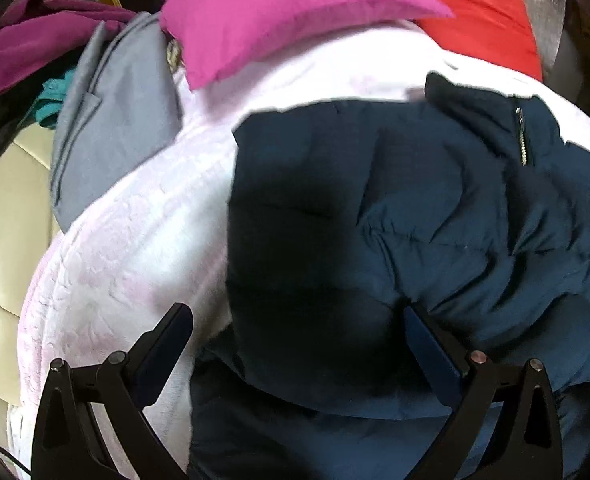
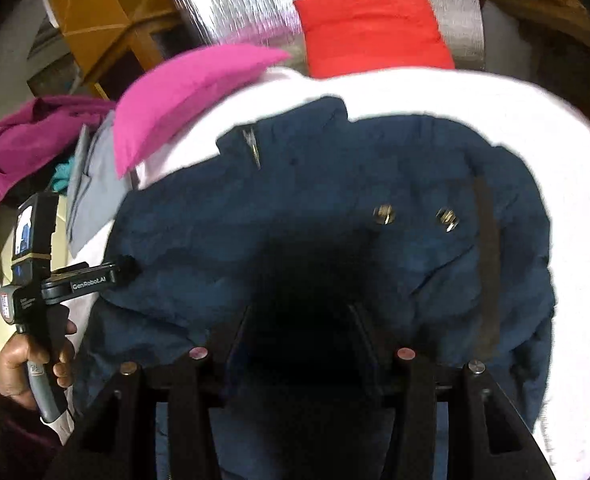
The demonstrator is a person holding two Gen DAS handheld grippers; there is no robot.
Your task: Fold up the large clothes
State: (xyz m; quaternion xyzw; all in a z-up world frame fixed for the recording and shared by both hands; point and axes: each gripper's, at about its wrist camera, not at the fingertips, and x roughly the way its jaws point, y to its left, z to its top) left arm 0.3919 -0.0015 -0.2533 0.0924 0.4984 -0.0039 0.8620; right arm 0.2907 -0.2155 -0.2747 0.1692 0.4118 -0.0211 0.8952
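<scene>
Claws hovered over a dark navy quilted jacket (image 1: 435,208) on a pale pink fleece blanket (image 1: 135,240): left claw (image 1: 299,320) wide, right claw (image 2: 299,316) partly parted, gripping nothing.

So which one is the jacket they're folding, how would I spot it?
Find the big white blanket covering the bed. The jacket lies spread on top of it, right in front of both grippers. It is the only dark blue puffy thing, with two shiny snaps, unlike the pink pillow and red pillow behind.
</scene>
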